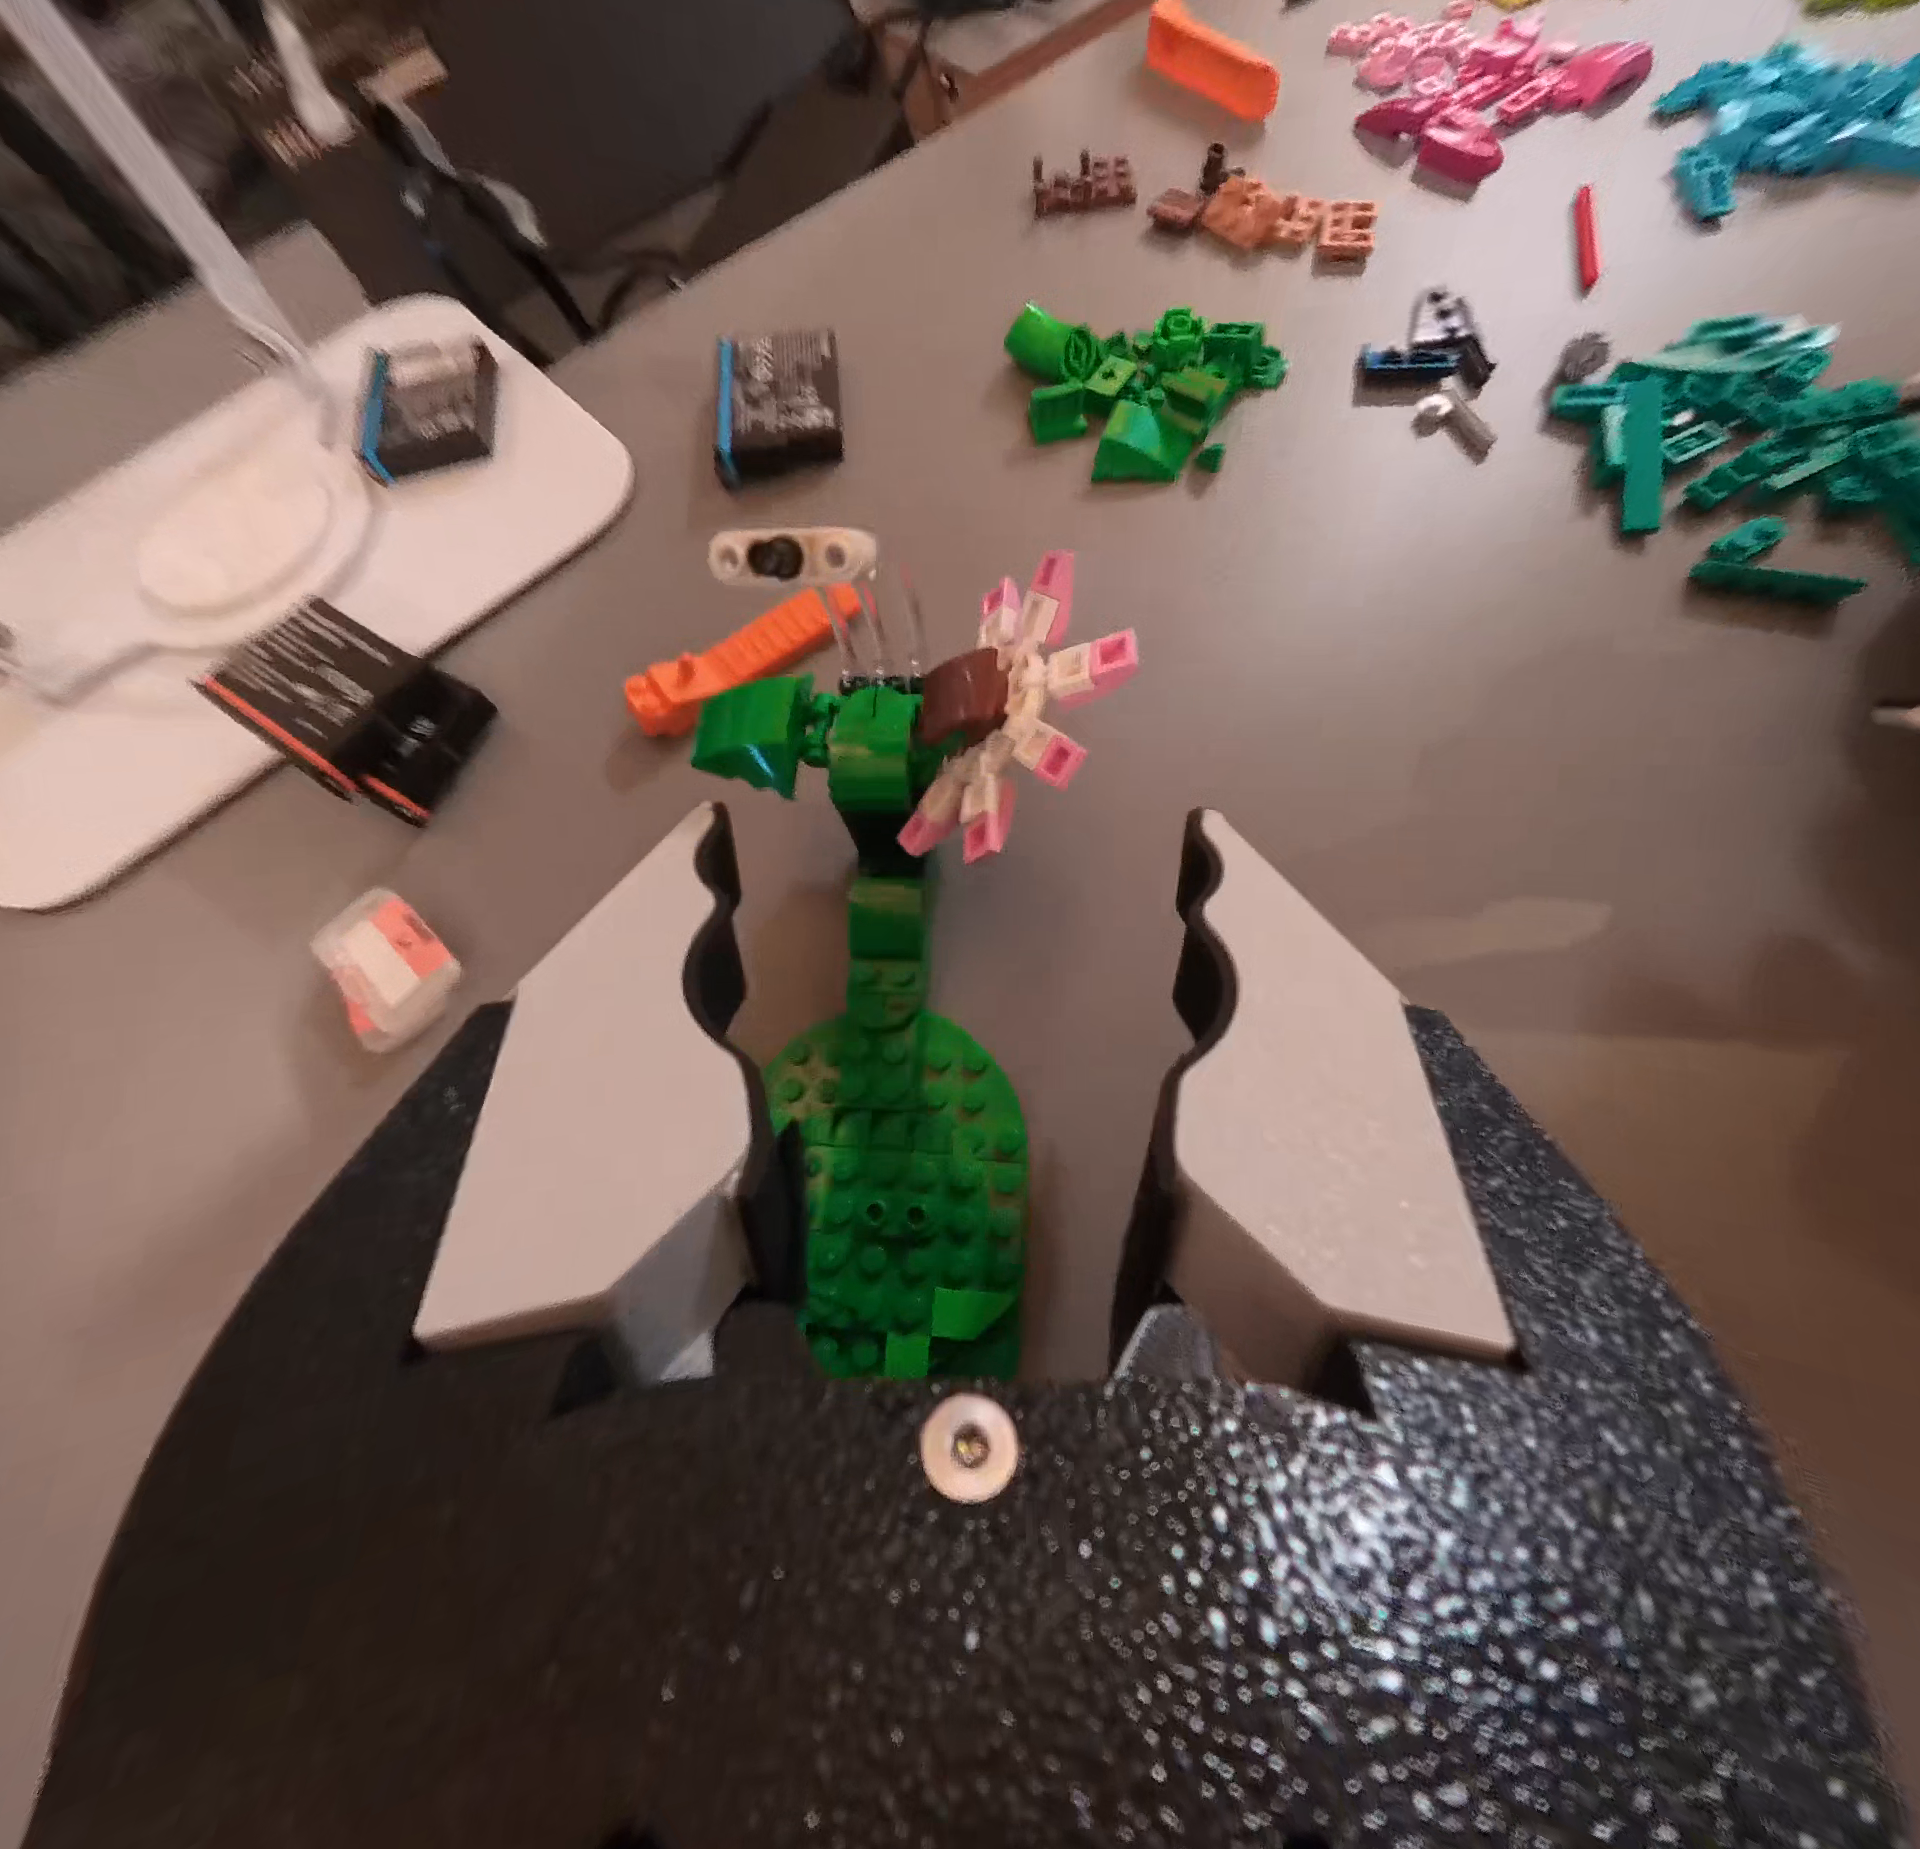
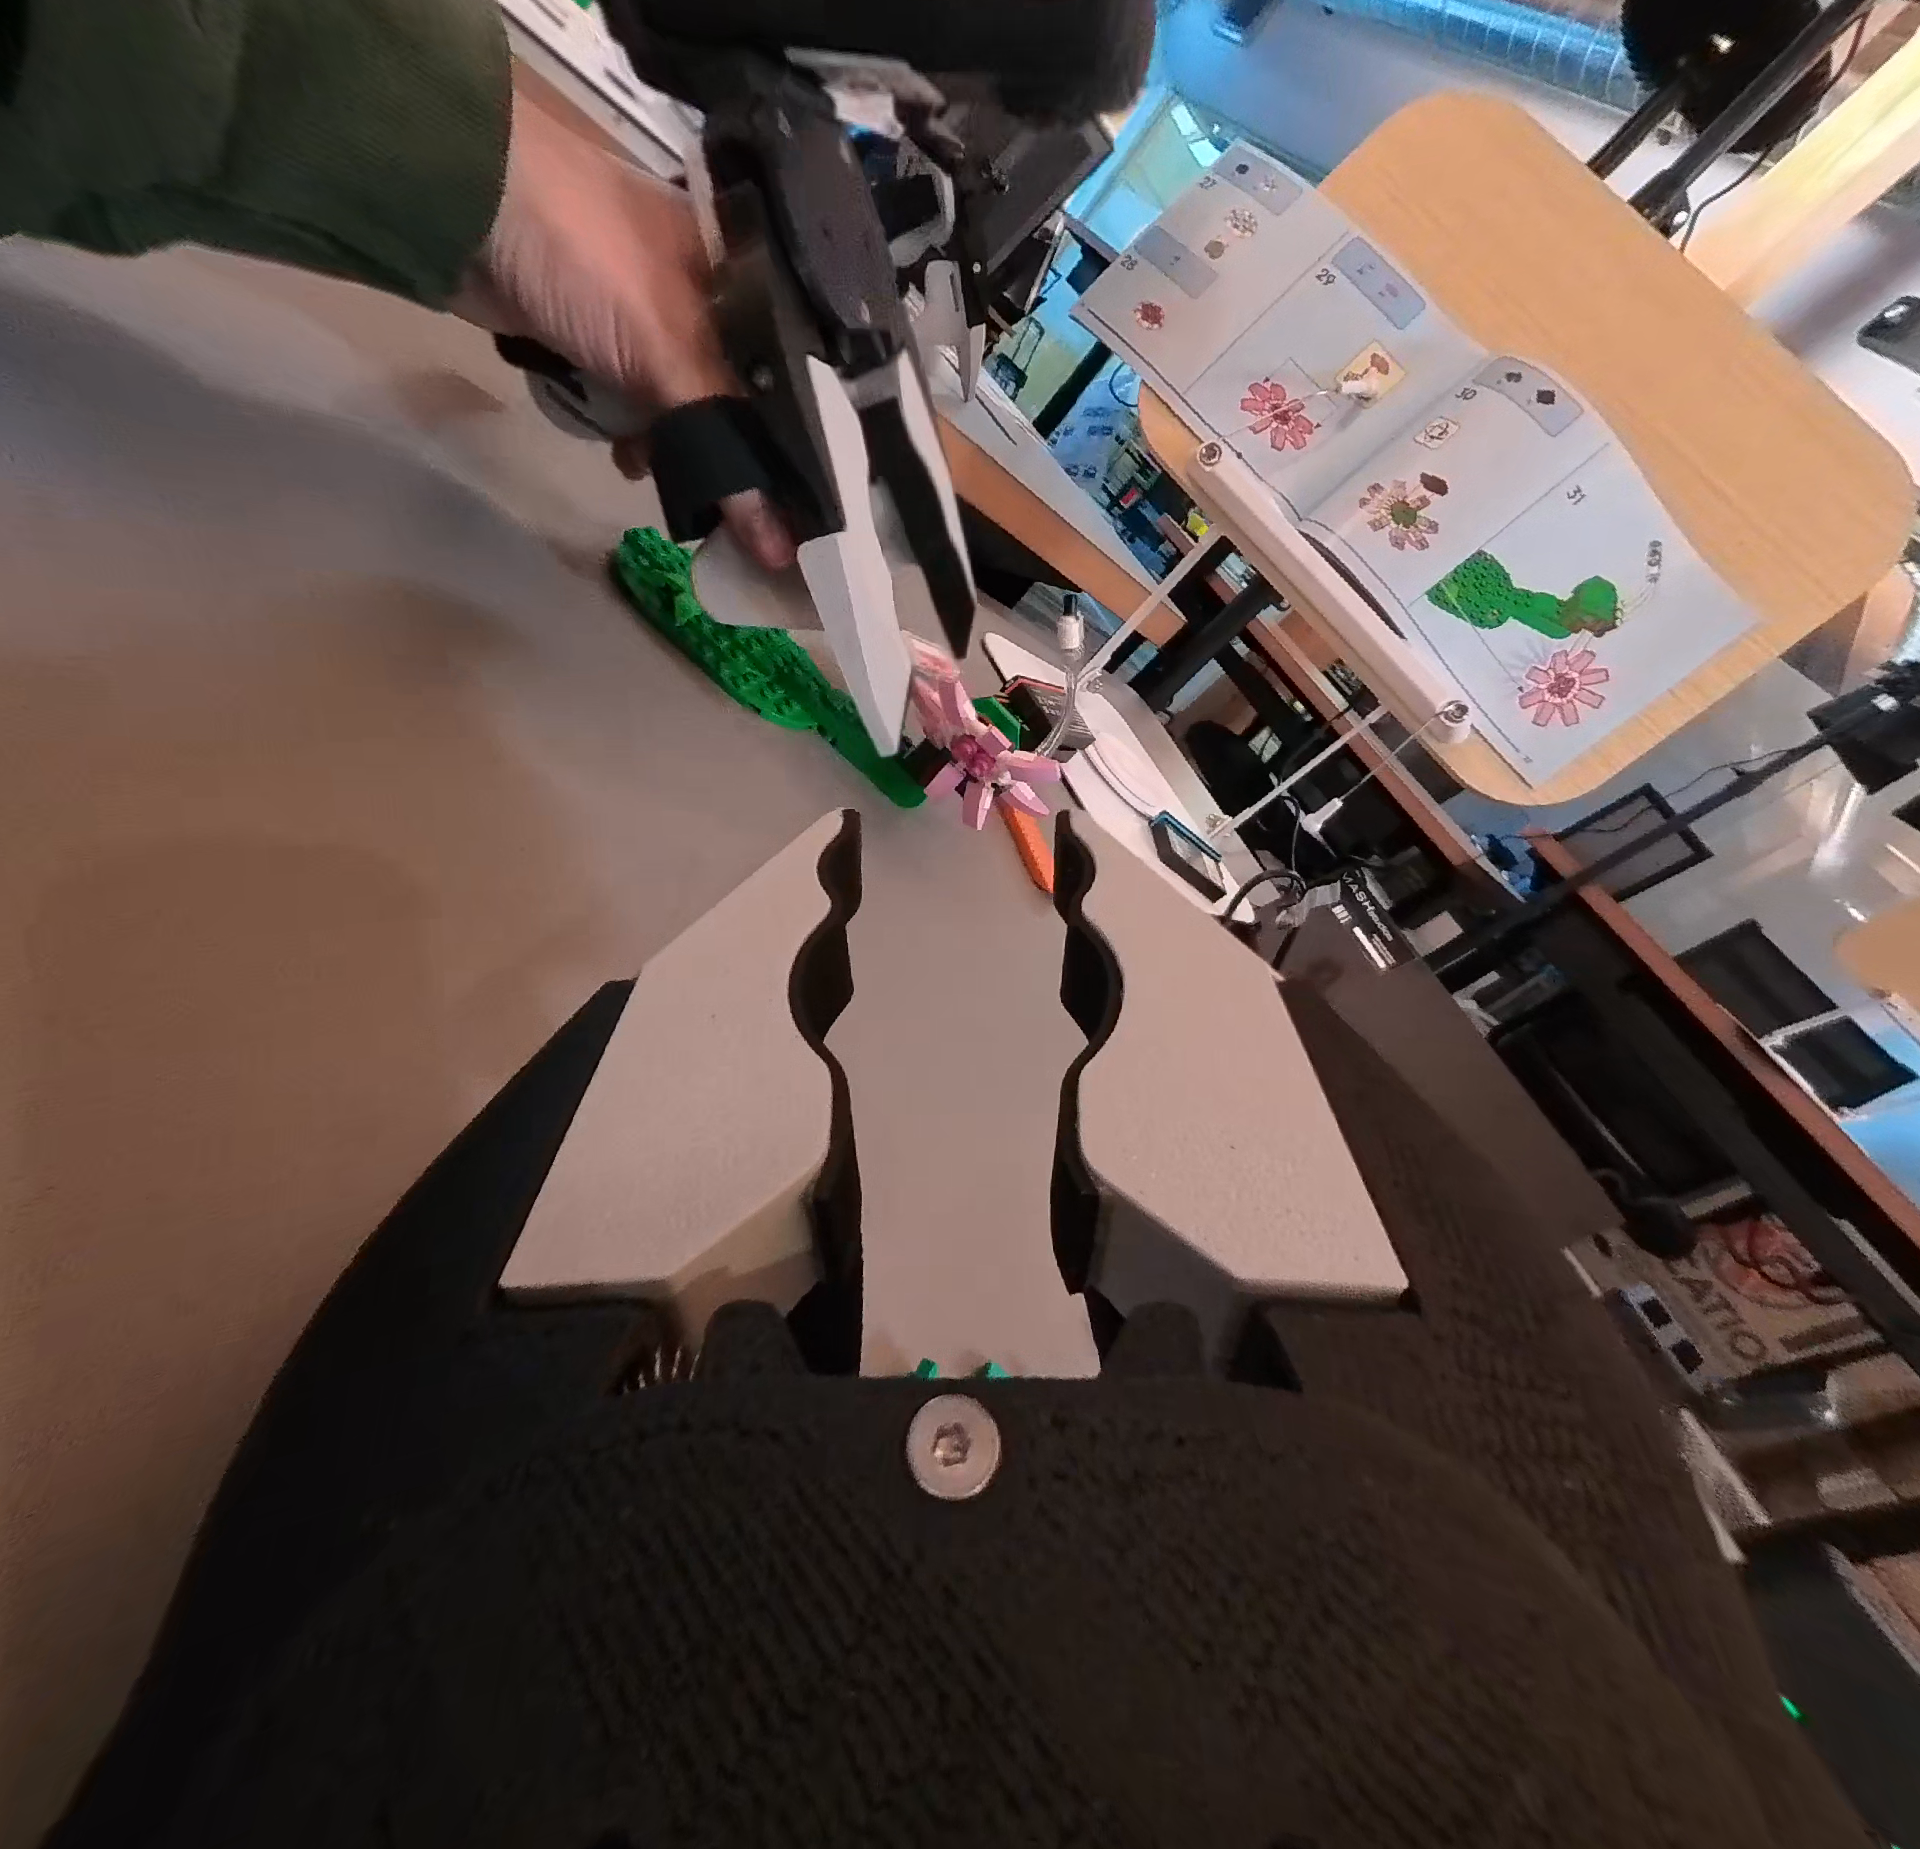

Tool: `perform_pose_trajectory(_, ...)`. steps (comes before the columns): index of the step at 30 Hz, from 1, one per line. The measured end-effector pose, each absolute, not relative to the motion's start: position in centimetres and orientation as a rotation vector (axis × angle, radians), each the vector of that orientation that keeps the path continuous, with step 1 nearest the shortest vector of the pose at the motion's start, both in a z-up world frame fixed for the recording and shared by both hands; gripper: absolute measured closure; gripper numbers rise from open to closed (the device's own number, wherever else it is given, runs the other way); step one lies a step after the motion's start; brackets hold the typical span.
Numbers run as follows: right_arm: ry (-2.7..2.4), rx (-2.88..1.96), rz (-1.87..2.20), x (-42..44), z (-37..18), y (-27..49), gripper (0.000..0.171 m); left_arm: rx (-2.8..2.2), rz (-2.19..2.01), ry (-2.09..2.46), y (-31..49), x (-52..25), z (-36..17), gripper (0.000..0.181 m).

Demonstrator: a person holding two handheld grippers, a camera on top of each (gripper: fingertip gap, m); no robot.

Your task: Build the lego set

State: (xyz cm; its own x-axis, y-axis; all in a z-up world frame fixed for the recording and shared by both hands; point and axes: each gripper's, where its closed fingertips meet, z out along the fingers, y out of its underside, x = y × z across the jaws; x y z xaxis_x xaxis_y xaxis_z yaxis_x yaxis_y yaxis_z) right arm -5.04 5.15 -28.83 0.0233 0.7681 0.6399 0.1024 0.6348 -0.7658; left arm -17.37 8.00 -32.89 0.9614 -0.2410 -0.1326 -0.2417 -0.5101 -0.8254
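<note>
1. The lego model (image 1: 894, 1124) lies flat on the tabletop (image 1: 1351, 864), between the fingers of the left claw (image 1: 956, 843).
2. Its flower (image 1: 1023, 703) sits at the model's far end, to the right.
3. The brick separator (image 1: 727, 661) lies just beyond the model, to the left.
4. Loose brick piles (image 1: 1143, 391) lie far behind and right of the model.
5. An instruction booklet (image 2: 1434, 459) stands propped beyond the model in the right wrist view.

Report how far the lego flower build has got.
Done: the green stem stands on its studded base, and the pink flower sits at its top. In hand: nothing; the left tongs straddle the stem, open, and the right tongs are open too. Left: sorted brick piles remain unused.
</note>
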Motion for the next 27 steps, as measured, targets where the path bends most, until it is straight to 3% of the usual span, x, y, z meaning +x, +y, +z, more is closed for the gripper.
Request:
perform_pose_trajectory(4,-1.490,-0.783,0.619,-5.2,-29.1,5.2,0.137,-1.960,0.301,0.403,7.7,-16.8,-30.8,0.102)
perform_pose_trajectory(10,-1.513,-0.775,0.612,-5.3,-29.4,5.0,0.138,-1.873,0.628,0.678,8.3,-15.0,-30.8,0.133)
perform_pose_trajectory(21,-1.531,-0.779,0.615,-5.4,-29.8,4.9,0.139,-1.933,0.416,0.579,10.3,-15.2,-31.8,0.164)
perform_pose_trajectory(27,-1.541,-0.780,0.614,-5.4,-30.0,4.8,0.139,-1.958,0.314,0.482,10.5,-15.7,-31.7,0.171)
